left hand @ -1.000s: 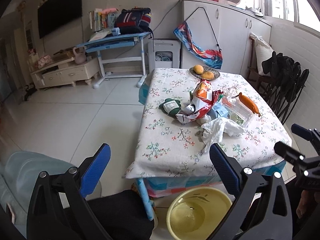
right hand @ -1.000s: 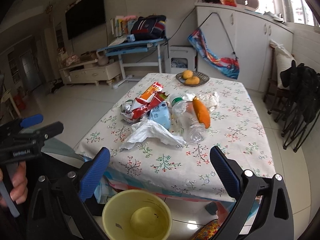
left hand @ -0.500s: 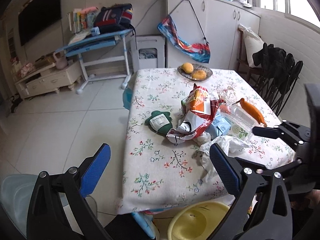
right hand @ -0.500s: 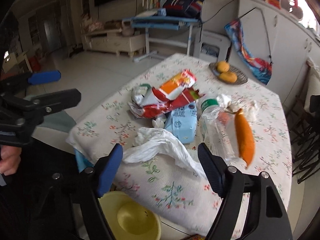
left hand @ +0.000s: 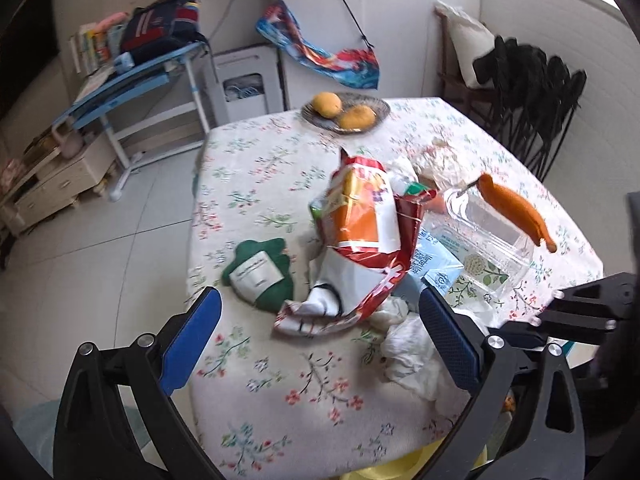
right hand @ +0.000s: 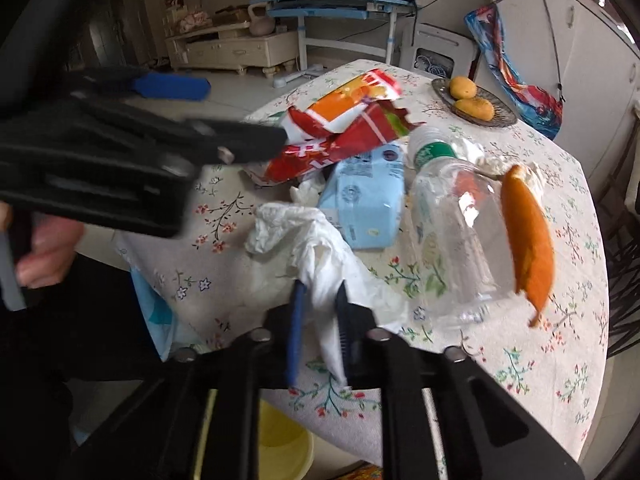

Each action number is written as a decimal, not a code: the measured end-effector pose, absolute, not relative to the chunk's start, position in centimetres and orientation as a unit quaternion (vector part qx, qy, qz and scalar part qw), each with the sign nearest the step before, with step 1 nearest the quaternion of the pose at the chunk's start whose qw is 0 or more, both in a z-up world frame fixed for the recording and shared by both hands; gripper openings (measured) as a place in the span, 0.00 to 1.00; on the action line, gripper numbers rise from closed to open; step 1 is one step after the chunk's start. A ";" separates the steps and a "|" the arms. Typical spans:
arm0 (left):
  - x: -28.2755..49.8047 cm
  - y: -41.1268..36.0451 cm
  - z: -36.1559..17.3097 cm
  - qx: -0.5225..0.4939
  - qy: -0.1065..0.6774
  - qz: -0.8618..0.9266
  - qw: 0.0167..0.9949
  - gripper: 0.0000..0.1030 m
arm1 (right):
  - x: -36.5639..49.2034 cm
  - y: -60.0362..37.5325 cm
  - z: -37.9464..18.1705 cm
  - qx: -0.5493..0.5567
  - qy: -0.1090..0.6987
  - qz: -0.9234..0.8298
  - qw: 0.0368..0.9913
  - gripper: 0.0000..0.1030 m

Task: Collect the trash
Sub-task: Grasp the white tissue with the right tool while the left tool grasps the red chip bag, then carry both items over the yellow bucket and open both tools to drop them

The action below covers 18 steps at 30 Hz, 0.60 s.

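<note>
Now right gripper (right hand: 320, 312) around white tissue (right hand: 320, 248).

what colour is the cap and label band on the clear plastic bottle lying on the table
Green. The bottle shows its green neck band best in the right wrist view, beside the blue packet.

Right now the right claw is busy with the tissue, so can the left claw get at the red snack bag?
Probably yes. The left claw is open, and the red snack bag lies just ahead between its fingers, with only bare tablecloth between them.
</note>
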<state>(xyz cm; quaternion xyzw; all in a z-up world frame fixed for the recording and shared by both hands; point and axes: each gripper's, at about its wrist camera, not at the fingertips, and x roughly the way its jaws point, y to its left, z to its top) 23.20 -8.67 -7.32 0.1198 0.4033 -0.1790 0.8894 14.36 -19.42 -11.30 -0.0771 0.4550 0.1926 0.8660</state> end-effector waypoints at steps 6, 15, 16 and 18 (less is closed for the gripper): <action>24.5 -10.3 -8.6 0.139 0.414 -0.178 0.882 0.88 | 13.8 -20.8 -10.6 -0.044 0.452 0.202 0.868 0.08; 24.8 -11.1 -9.9 0.144 0.432 -0.193 0.869 0.31 | 13.6 -22.1 -10.4 -0.011 0.454 0.201 0.868 0.08; 24.7 -11.1 -9.9 0.143 0.433 -0.196 0.868 0.28 | 13.5 -22.1 -10.3 -0.009 0.454 0.200 0.868 0.08; 24.7 -10.9 -9.4 0.133 0.426 -0.201 0.872 0.26 | 13.5 -22.2 -10.2 -0.005 0.451 0.200 0.870 0.08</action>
